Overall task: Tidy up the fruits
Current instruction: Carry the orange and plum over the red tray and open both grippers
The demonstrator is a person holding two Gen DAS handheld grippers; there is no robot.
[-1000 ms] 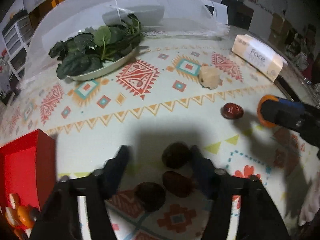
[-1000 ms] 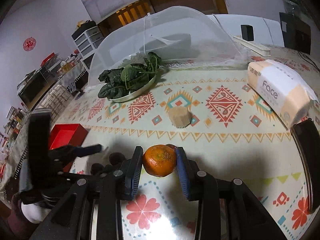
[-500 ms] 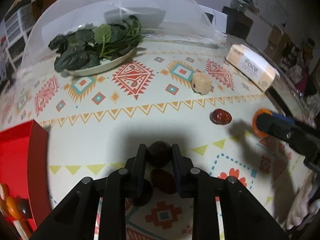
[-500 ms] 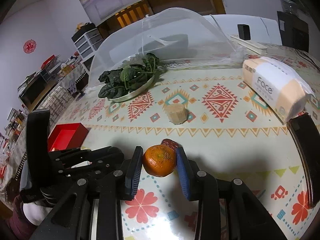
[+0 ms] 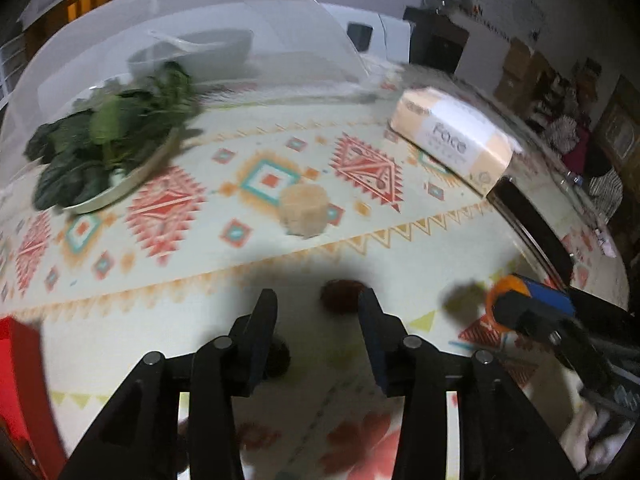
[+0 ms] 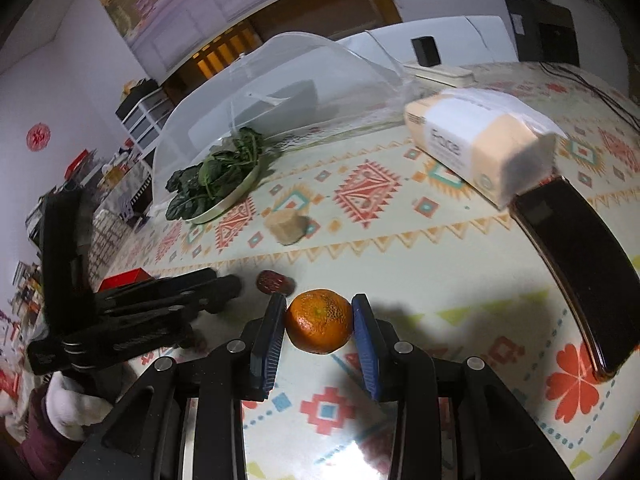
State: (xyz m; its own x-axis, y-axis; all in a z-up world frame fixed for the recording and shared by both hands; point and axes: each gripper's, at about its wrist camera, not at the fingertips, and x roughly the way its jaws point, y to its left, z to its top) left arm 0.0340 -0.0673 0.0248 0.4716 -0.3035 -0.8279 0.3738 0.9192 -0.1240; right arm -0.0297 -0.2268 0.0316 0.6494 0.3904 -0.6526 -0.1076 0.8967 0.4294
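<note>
My right gripper is shut on an orange mandarin, which hangs just above the patterned tablecloth. A red date lies on the cloth just ahead and to its left. My left gripper has its jaws opening, with nothing between the pads. That date lies just beyond its fingertips, close to the right finger. A dark round fruit sits on the cloth by the left finger. In the left wrist view the mandarin shows at the right. The left gripper reaches in from the left in the right wrist view.
A red box stands at the left edge. A plate of leafy greens sits by a mesh food cover. A beige block, a tissue pack and a dark flat object lie further back and to the right.
Half a second ago the left gripper was shut on a dark round fruit; now its jaws stand apart and it has shifted right to the red date. The right gripper still holds the mandarin.
</note>
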